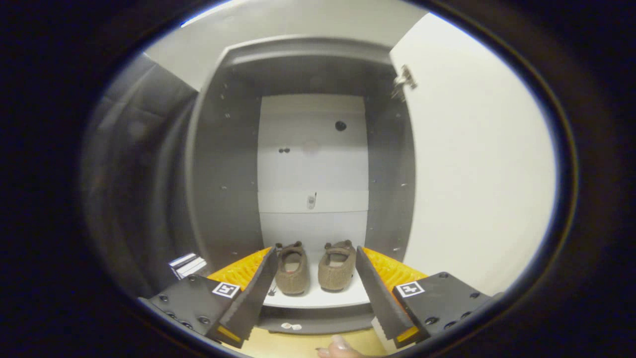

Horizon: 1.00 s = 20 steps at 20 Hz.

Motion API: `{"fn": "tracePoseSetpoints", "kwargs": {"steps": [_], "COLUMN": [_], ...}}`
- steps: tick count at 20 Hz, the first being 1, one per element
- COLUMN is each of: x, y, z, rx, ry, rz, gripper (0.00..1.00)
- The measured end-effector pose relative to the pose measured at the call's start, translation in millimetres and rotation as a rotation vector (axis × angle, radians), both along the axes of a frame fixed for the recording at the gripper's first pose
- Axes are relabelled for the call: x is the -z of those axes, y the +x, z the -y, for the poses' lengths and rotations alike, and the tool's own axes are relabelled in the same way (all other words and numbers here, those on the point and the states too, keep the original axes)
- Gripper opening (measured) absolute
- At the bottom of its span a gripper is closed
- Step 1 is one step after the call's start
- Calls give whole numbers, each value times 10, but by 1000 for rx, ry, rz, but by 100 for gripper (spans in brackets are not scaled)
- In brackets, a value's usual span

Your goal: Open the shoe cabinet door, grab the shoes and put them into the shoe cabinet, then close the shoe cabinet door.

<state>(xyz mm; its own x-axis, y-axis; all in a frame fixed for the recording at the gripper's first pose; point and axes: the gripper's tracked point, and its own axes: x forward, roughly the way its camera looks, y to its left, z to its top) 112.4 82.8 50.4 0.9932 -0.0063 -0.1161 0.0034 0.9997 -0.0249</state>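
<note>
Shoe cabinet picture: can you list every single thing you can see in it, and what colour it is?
shoe cabinet: one, dark grey walls with a white back panel, straight ahead beyond the claw.
cabinet door: one, white, swung open at the right side of the cabinet.
hinge: one, metal, at the top of the door where it meets the cabinet.
shoes: two, brown, side by side on the white bottom shelf, seen between the fingers and beyond them.
bottom shelf: one, white, under the shoes.
floor: light wood, in front of the cabinet.
hand: part of one, low down between the fingers.
claw: one, black fingers with orange parts, open, holding nothing.
</note>
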Motion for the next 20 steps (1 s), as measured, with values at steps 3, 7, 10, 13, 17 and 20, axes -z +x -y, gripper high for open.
{"fn": "tracePoseSetpoints", "kwargs": {"steps": [3, 7, 10, 13, 17, 20], "x": [-221, -415, -550, -689, -823, -912], "y": [-759, -1673, -2172, -2491, -2661, -2644], "z": [93, 586, 1036, 1492, 2224, 2838], "rx": [19, 136, 232, 295, 336, 348], "ry": [-6, -7, -1, 4, -17, -15], "rz": [32, 16, 23, 42, 56, 71], "gripper": [98, 98, 97, 97, 96, 96]}}
